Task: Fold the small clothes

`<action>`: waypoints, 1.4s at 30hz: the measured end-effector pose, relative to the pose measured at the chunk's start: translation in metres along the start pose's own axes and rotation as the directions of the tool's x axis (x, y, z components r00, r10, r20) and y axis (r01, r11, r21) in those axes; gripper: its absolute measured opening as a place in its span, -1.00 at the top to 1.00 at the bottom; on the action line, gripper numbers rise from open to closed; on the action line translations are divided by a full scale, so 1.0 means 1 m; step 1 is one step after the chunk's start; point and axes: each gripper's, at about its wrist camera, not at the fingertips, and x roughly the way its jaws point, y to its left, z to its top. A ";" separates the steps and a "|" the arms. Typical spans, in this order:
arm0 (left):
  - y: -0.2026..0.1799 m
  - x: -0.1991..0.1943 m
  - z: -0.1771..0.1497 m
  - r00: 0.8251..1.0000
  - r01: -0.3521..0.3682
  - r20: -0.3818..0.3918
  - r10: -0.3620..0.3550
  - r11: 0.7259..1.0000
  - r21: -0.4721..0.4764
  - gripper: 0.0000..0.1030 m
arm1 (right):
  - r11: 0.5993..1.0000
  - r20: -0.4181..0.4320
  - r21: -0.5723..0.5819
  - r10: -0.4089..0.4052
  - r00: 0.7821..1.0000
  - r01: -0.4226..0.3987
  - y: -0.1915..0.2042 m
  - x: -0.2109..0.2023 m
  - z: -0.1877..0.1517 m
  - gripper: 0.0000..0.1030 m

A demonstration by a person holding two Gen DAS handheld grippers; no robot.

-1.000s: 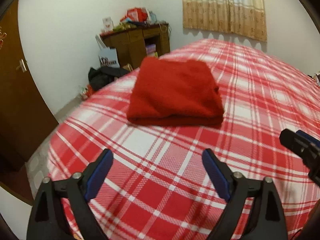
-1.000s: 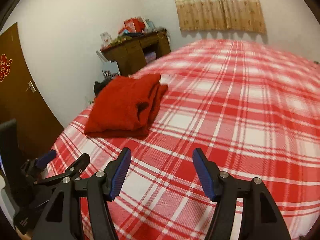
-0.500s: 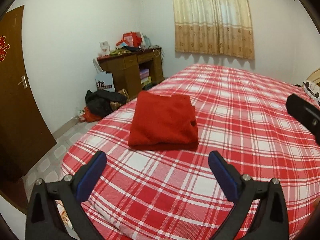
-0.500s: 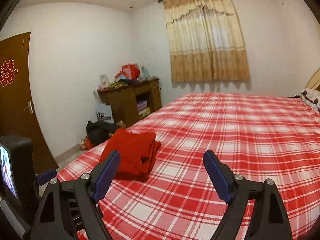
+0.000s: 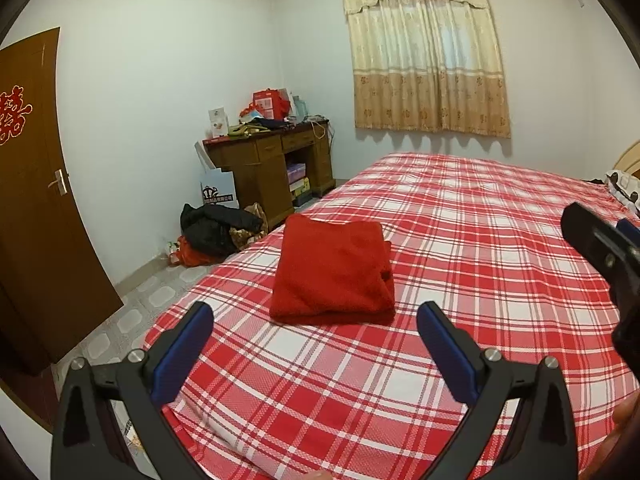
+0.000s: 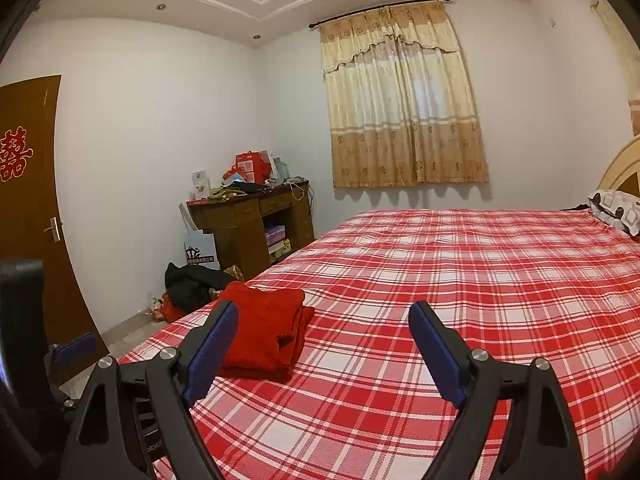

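**Folded red garment left on the bed as both grippers lift away**

A second ago both cameras sat low and close over the bedspread; now they have risen and tilted up, so the ceiling, curtain and door fill far more of each view. The red garment lies folded into a compact stack near the foot corner of the bed, unchanged in shape across the frames. That reads as a finished fold: nothing is being carried, and the piece has been released.

The left gripper holds its fingers wide, empty, with the garment just beyond them and not touching. The right gripper has spread from a narrower gap to wide, also empty; in its view the garment sits beyond the left finger, partly hidden by it.

Beyond the garment, off the bed's corner, a dark bundle of clothes lies on the floor in front of a cluttered wooden desk. Further behind the garment hangs the curtain; a brown door stands far to the garment's left. Between grippers and garment only open bedspread shows, so nothing blocks a return. No other unfolded small item is visible on the bed.
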 end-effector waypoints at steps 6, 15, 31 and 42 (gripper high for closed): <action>-0.001 -0.001 -0.001 1.000 -0.002 0.003 0.002 1.000 0.005 -1.00 | 1.000 0.005 0.011 -0.003 1.000 0.003 -0.002 -0.002 0.001 -0.70; 0.000 -0.001 -0.003 1.000 0.005 -0.011 -0.005 1.000 0.006 -1.00 | 1.000 -0.012 0.013 0.004 1.000 -0.003 -0.005 0.001 0.000 -0.71; -0.001 -0.001 -0.004 1.000 0.000 -0.022 0.001 1.000 0.008 -1.00 | 1.000 -0.031 0.024 0.012 0.999 -0.012 -0.007 0.006 -0.002 -0.71; 0.001 -0.001 -0.003 1.000 -0.003 -0.022 0.003 1.000 0.007 -1.00 | 1.000 -0.028 0.024 0.011 1.000 -0.011 -0.005 0.007 -0.003 -0.71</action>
